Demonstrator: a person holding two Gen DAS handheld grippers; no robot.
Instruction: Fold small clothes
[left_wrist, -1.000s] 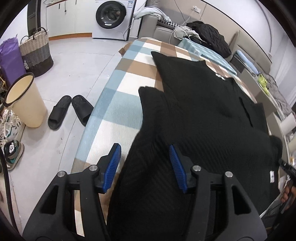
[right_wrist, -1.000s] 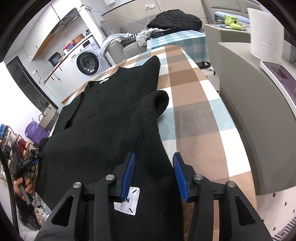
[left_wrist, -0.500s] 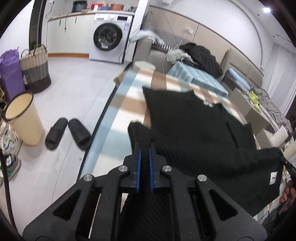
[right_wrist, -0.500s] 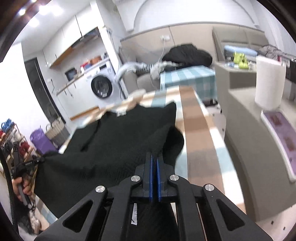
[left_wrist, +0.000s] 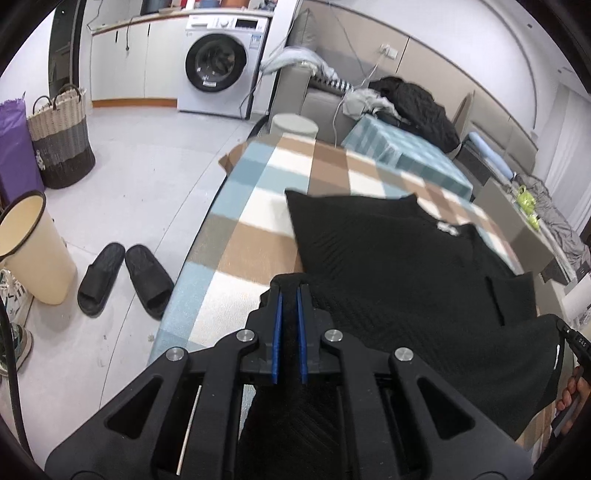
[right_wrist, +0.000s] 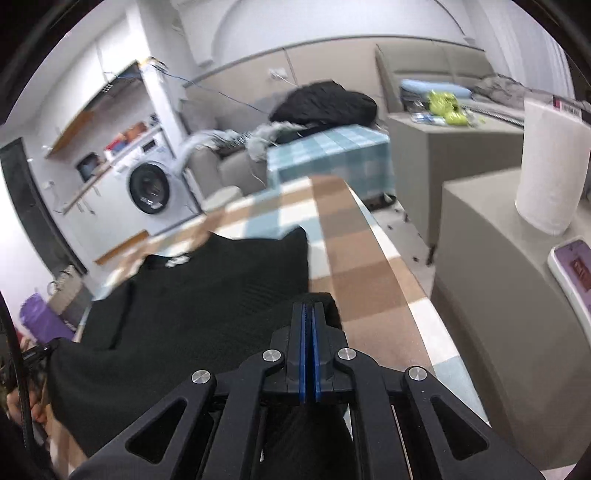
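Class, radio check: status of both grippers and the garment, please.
Left gripper shut on black garment. Right gripper shut on it too. Near edge lifted off checked table. Nothing in the way.

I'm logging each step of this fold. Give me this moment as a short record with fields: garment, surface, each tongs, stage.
garment: black knit top, partly flat, near edge lifted
surface: checked cloth on the table
left tongs: shut on the top's near edge
right tongs: shut on the top's near edge
stage: both corners gripped, fold not yet laid over
floor nearby: black slippers, cream bin
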